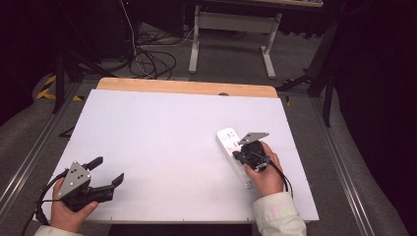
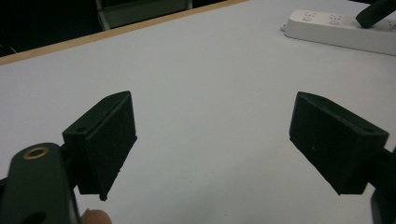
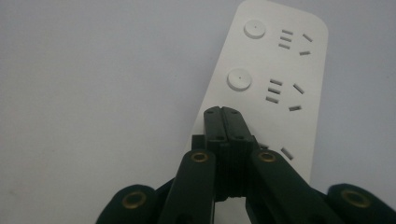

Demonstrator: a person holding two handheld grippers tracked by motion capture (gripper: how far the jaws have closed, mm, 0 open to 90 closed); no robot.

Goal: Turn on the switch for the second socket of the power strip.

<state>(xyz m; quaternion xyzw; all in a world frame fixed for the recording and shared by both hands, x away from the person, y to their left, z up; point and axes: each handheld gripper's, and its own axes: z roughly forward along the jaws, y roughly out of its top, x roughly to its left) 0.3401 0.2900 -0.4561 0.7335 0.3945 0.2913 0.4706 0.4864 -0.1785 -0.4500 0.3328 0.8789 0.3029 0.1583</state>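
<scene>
Right gripper (image 3: 222, 112) tips pressed together over the power strip (image 3: 280, 70); left gripper (image 2: 212, 140) idle, jaws wide apart.

Strip lies flat on the white table (image 1: 162, 142), right of centre, running from mid-table toward the person's right hand (image 1: 268, 177); closed tips sit over its left edge where a third round button would fall, so my guess is a switch press; contact itself not visible. Risks: an off-centre push could skate the tips off onto the table, or shove the unrestrained strip sideways; nothing holds it, left gripper is well apart near the front-left corner. Right gripper view gives the buttons and socket slots; high view gives layout of both hands; left gripper view shows the strip's long side and bare table between its own jaws.
</scene>
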